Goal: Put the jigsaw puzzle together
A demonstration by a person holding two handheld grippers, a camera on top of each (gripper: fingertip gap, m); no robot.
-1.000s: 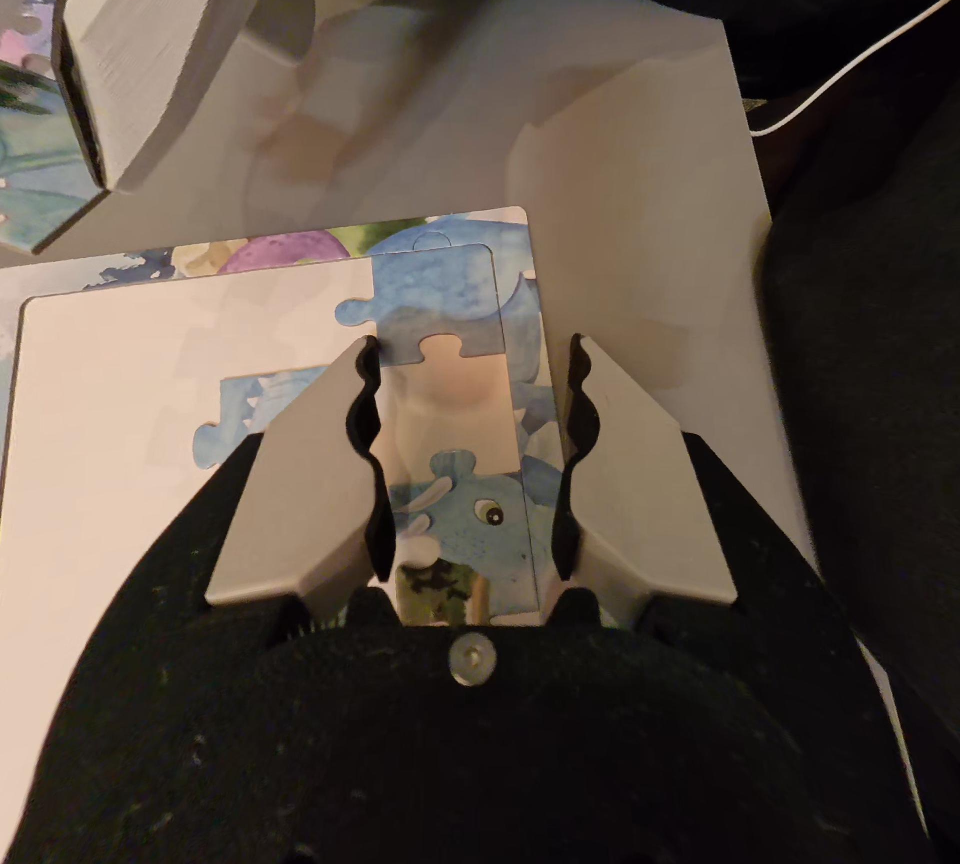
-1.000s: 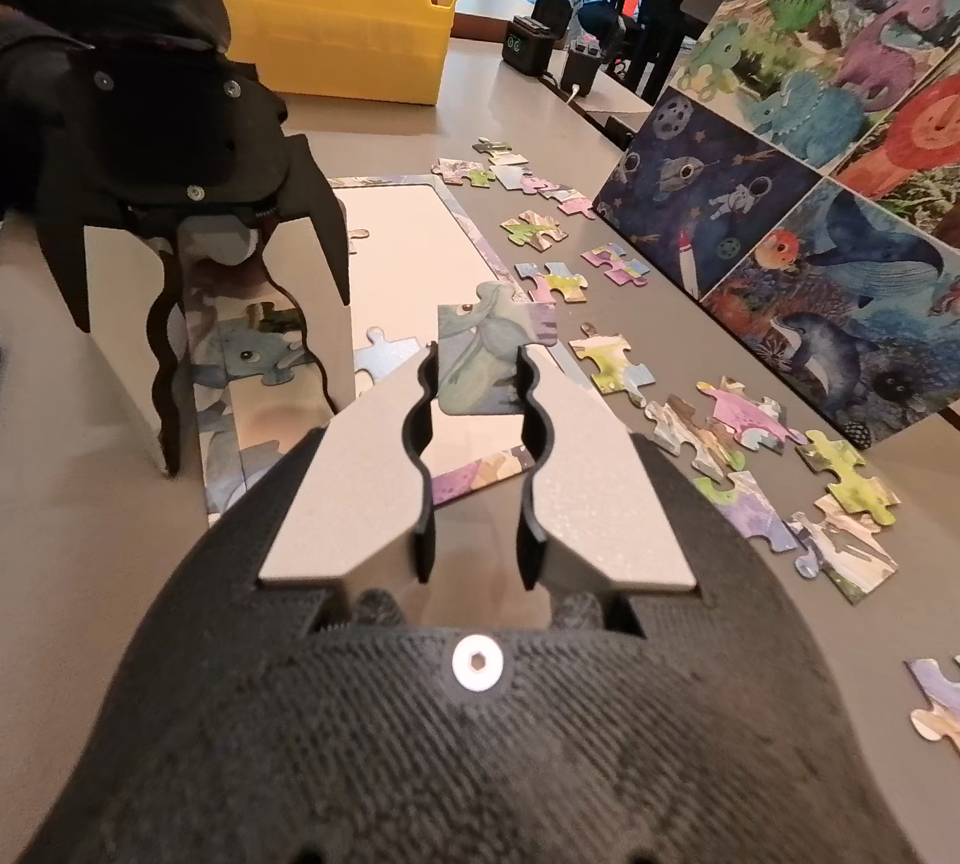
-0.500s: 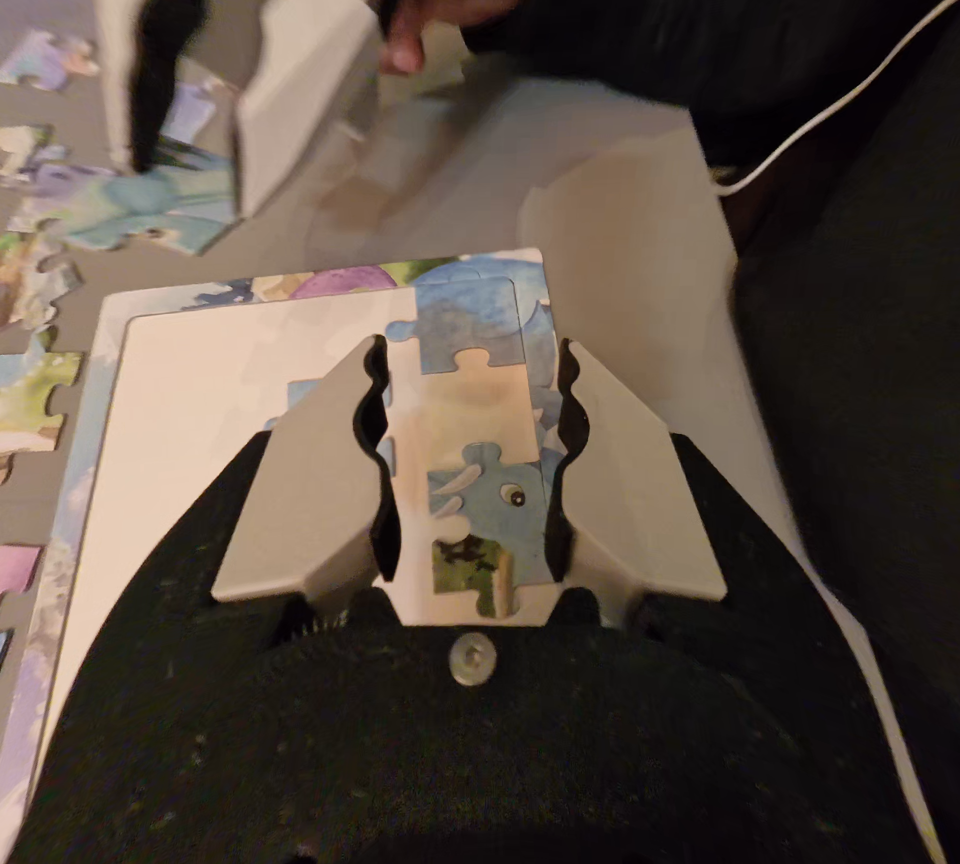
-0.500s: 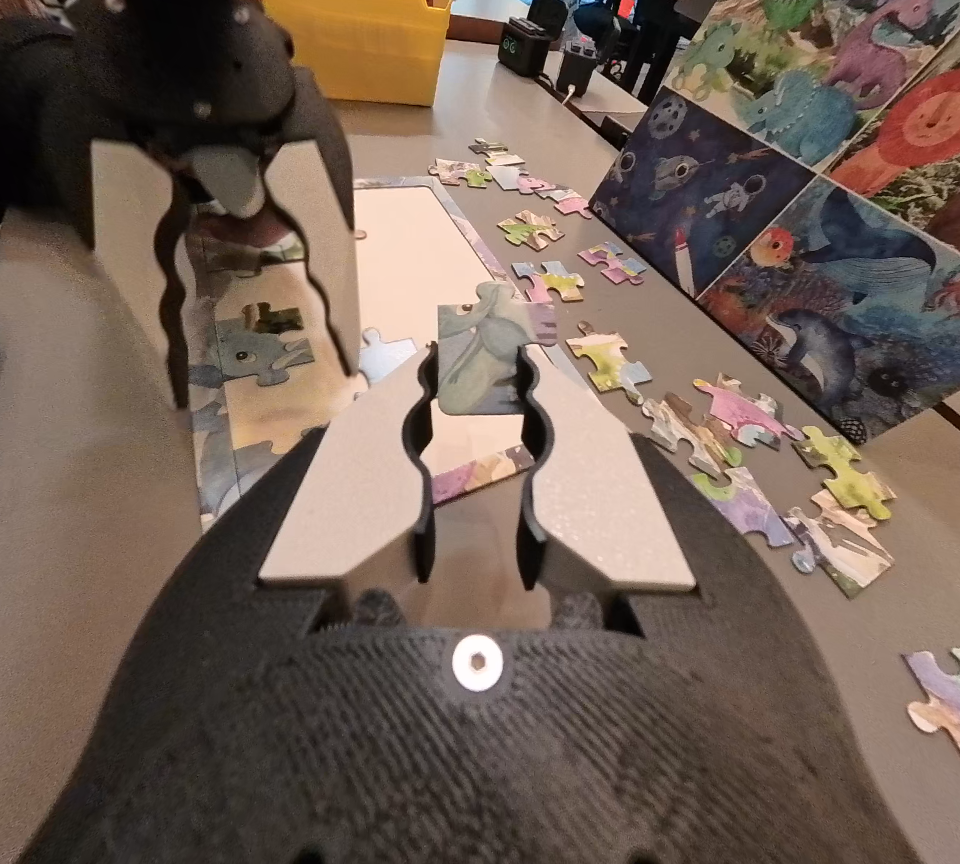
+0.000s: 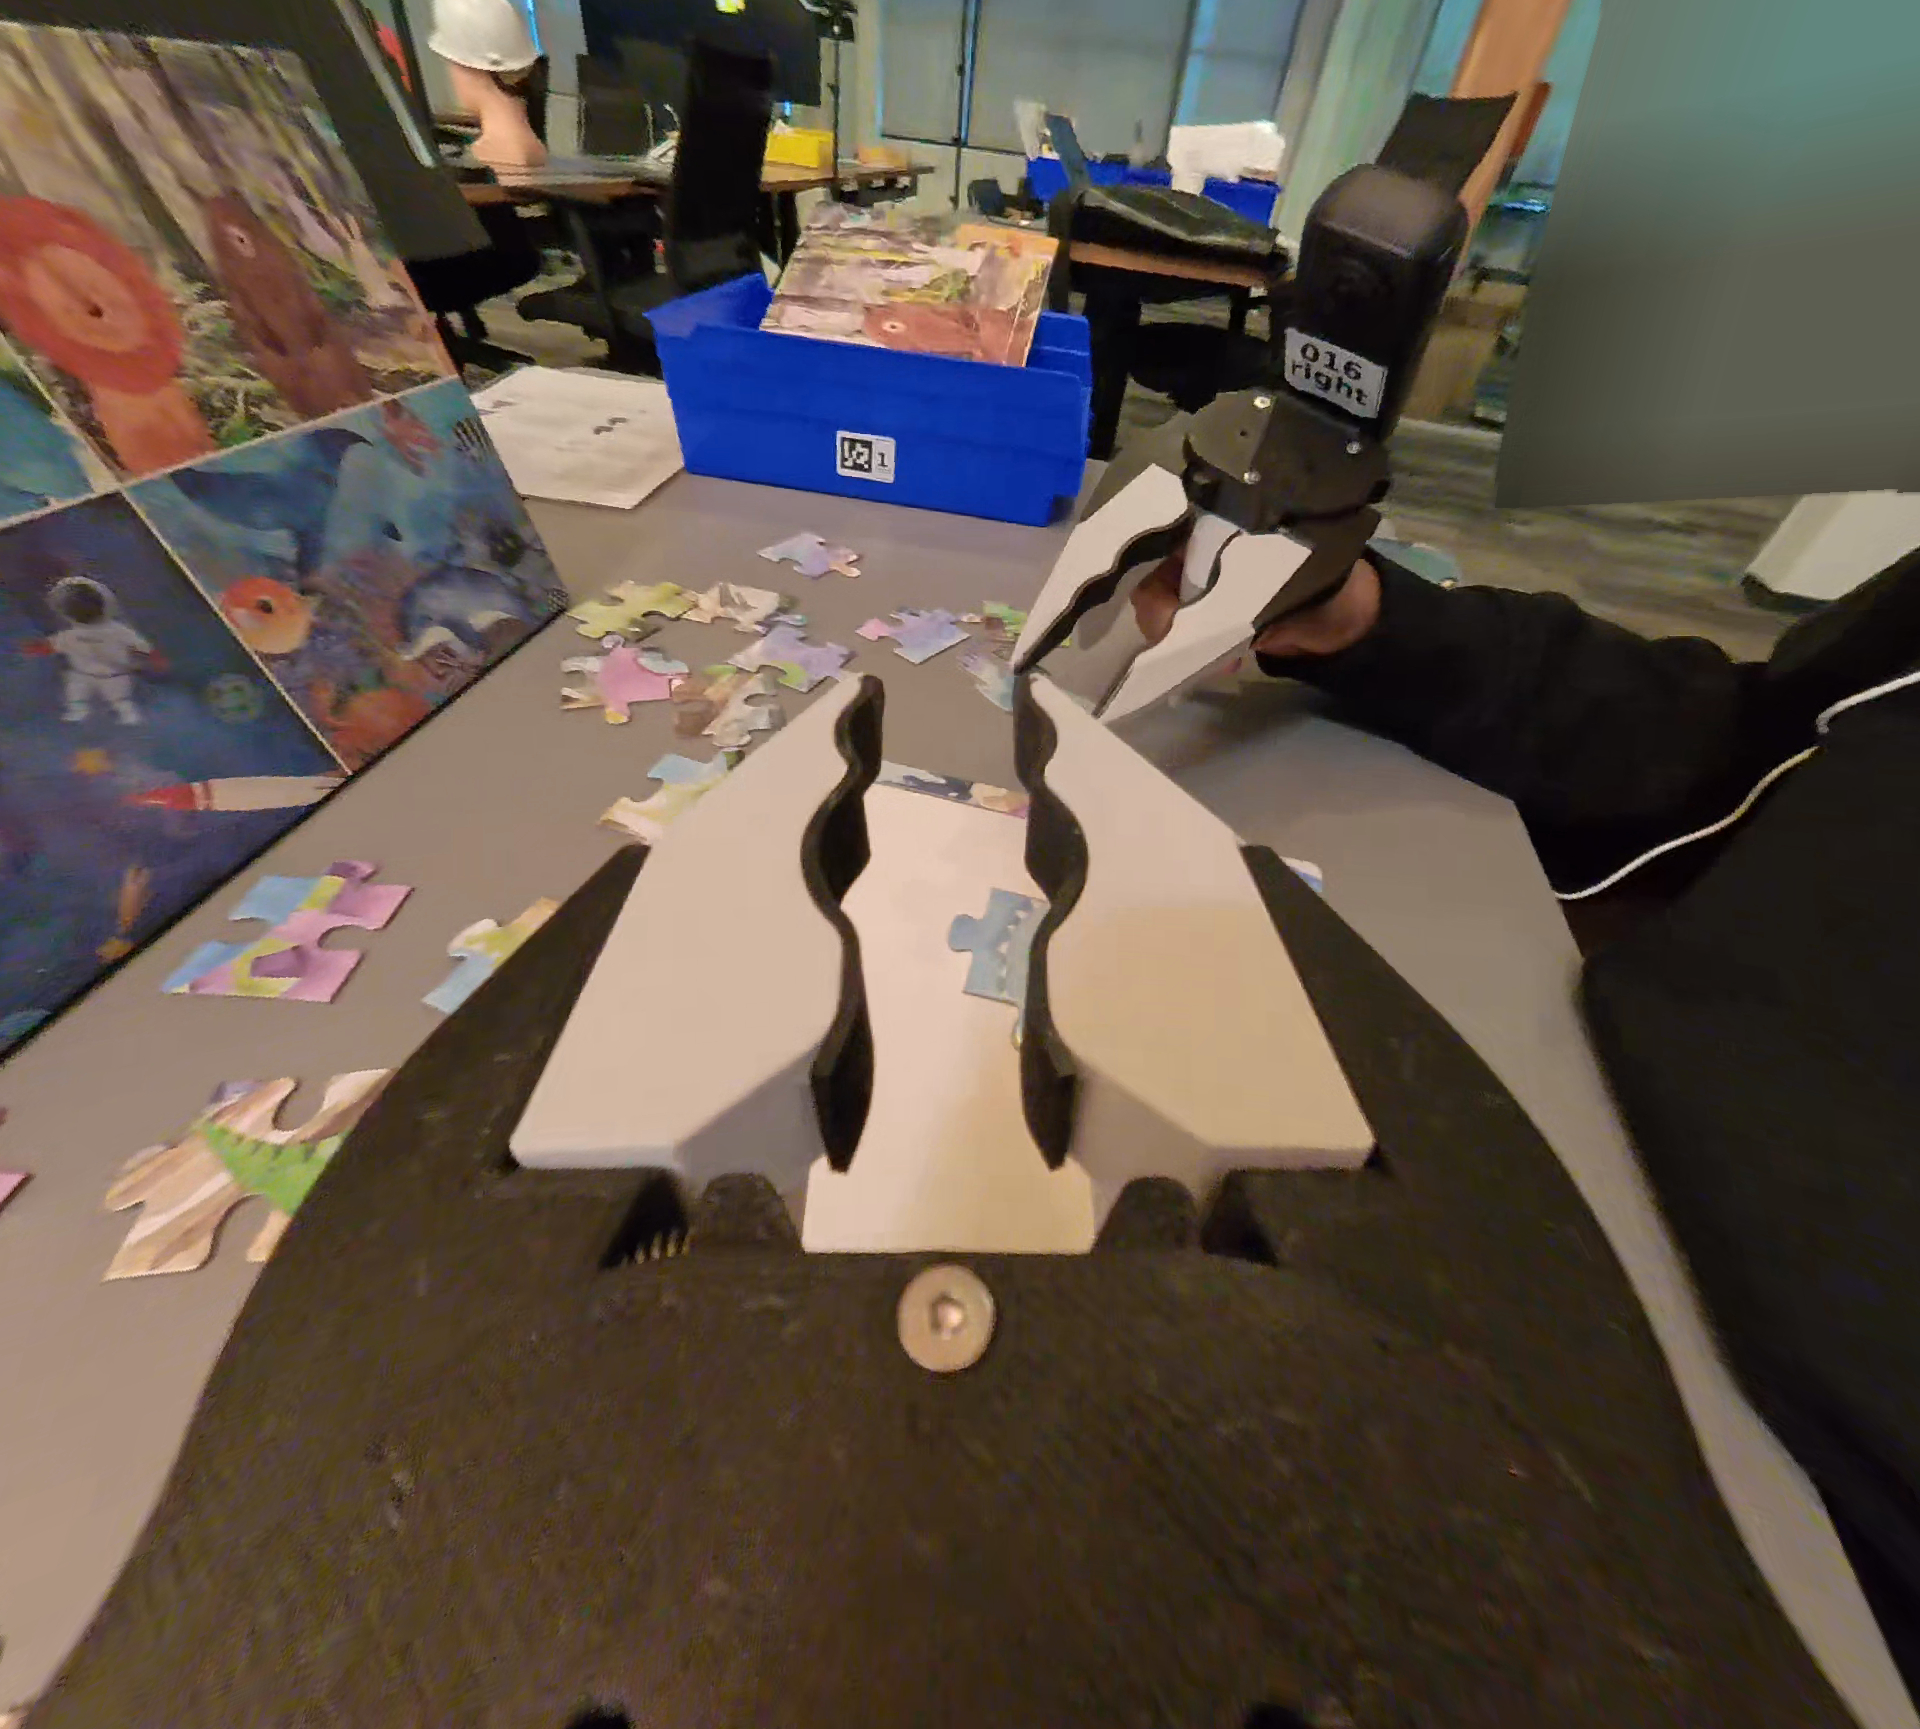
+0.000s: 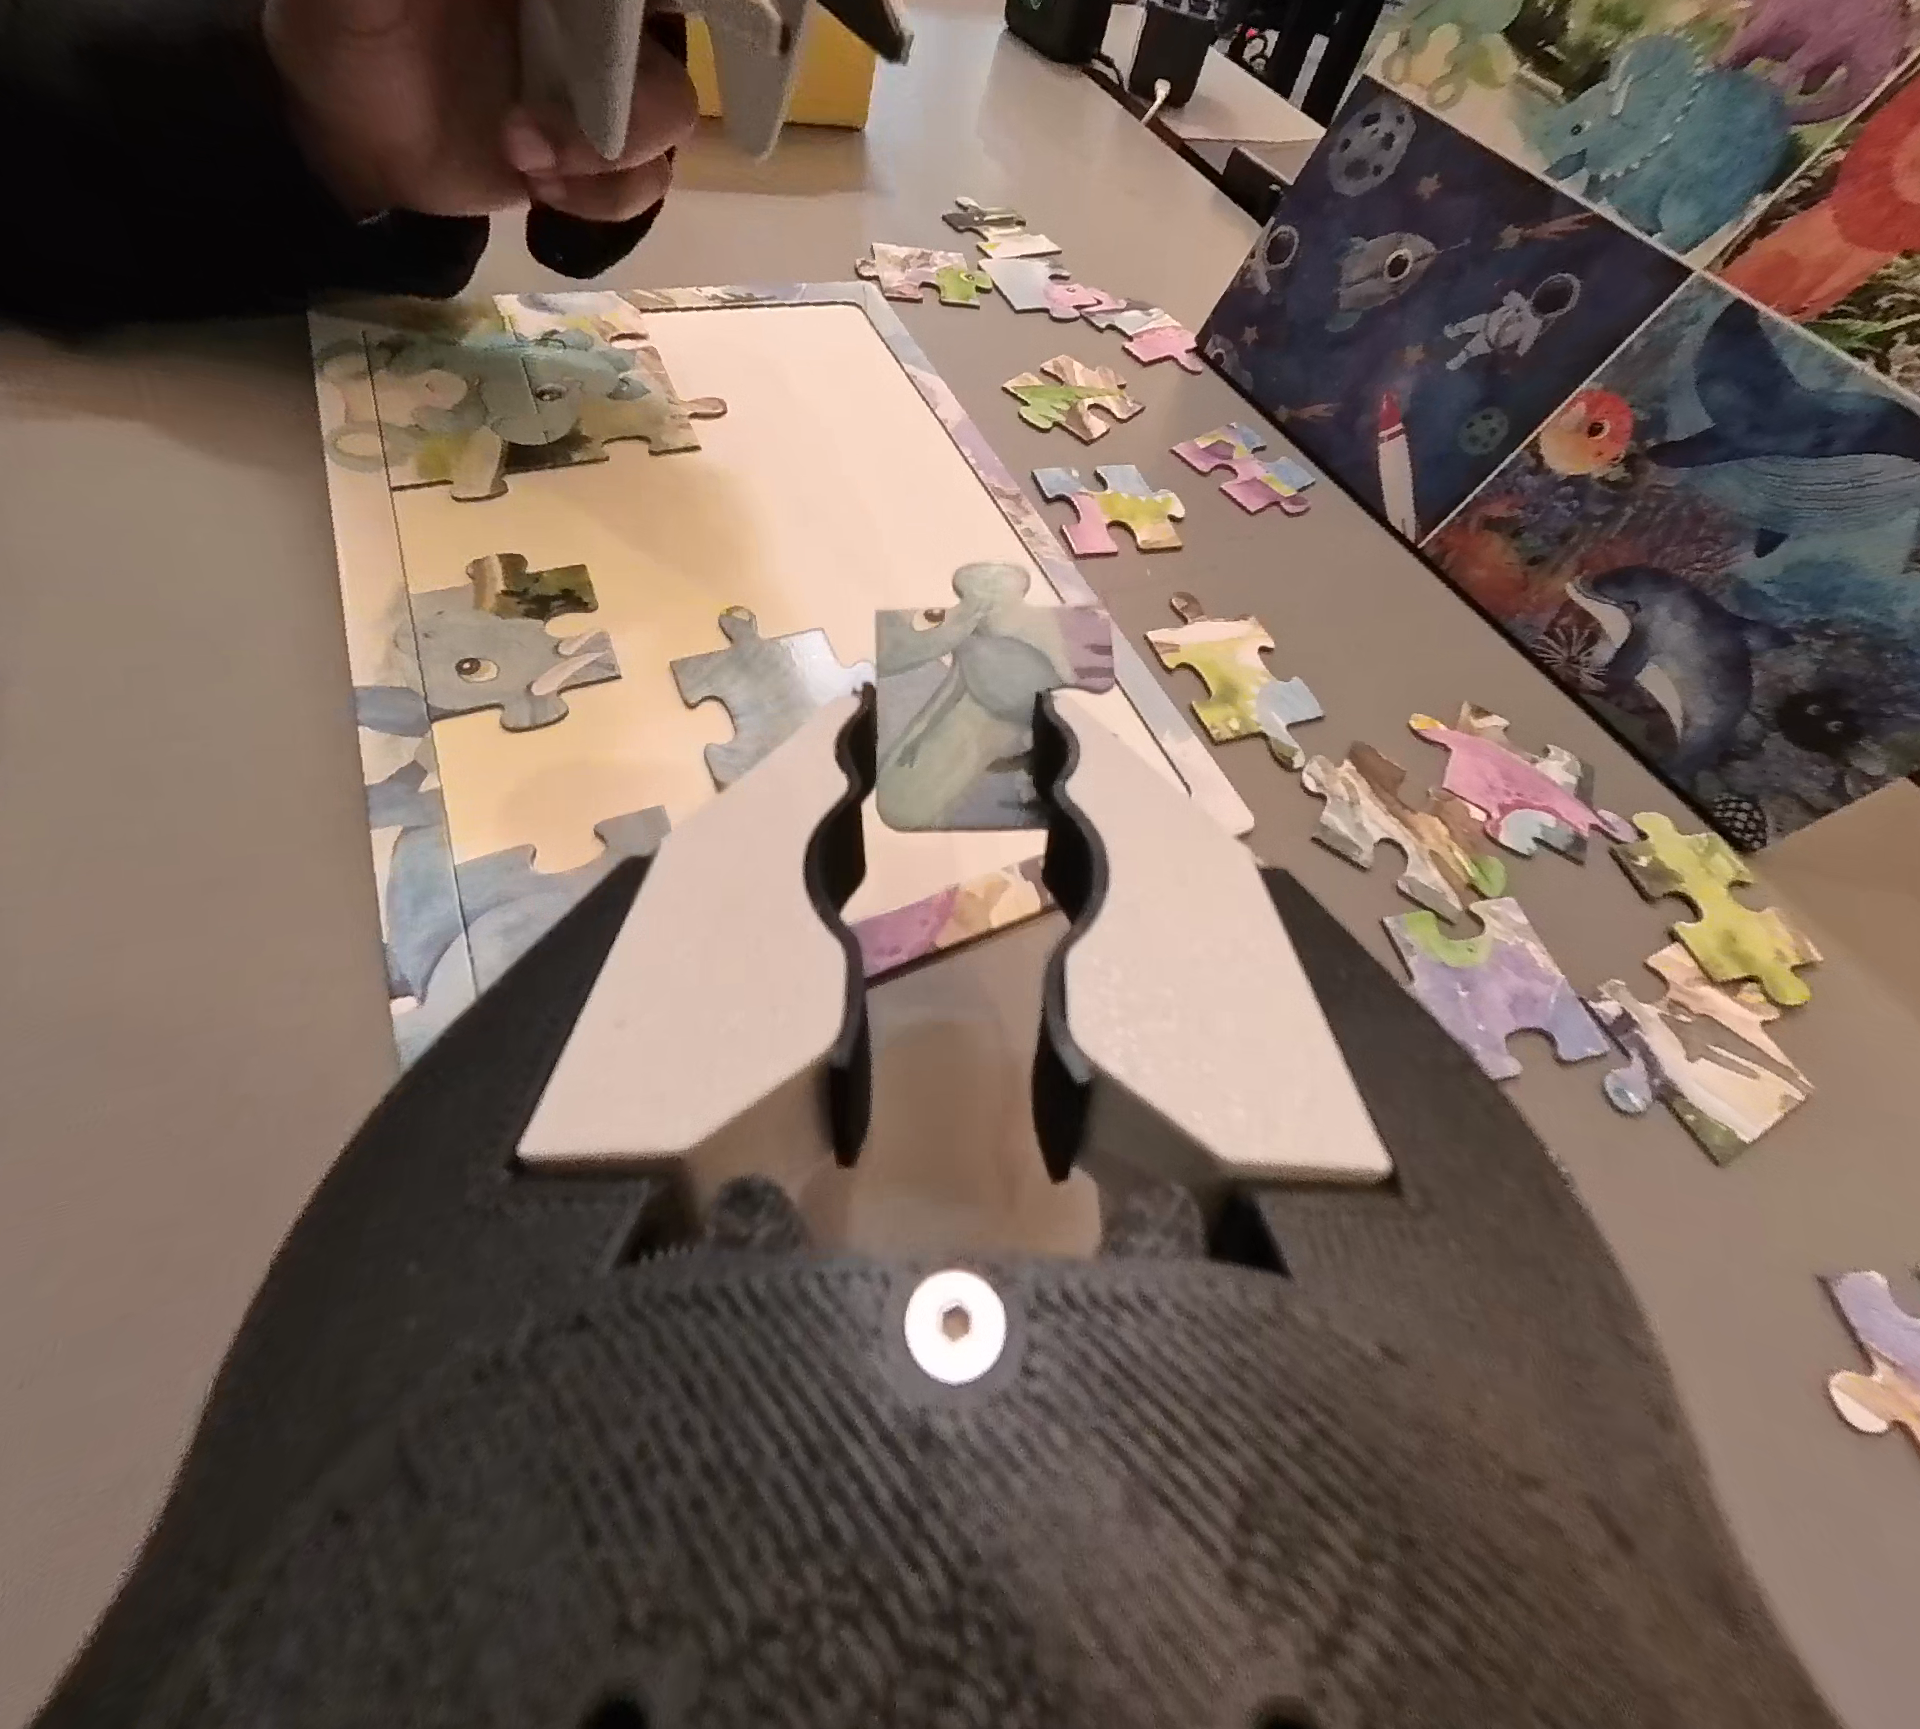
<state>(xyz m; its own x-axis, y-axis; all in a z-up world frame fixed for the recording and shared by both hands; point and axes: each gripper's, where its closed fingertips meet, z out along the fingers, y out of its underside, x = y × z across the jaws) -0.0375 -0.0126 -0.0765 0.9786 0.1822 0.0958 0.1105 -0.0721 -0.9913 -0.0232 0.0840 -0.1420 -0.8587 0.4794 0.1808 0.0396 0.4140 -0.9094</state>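
The right claw [image 6: 951,723] pinches a pale blue-green cardboard jigsaw piece [image 6: 971,703] between its wavy black-edged fingers, holding it above the near right corner of the white puzzle tray with its printed border [image 6: 831,432]. The left claw [image 5: 945,713], spread with nothing between its fingers, is lifted above the grey bench [image 6: 177,640]; in the right wrist view it appears at the top left, gripped by a hand [image 6: 416,48] in a dark sleeve. Inside the tray, a joined cluster of blue-and-green pieces [image 6: 520,412] fills the far left corner, a blue piece with an eye [image 6: 499,651] lies by the left edge, and a grey-blue piece [image 6: 758,692] sits just beside the held one. Loose multicoloured pieces [image 6: 1455,796] are scattered over the bench to the tray's right, before an upright board of painted animal and space scenes [image 6: 1610,329].
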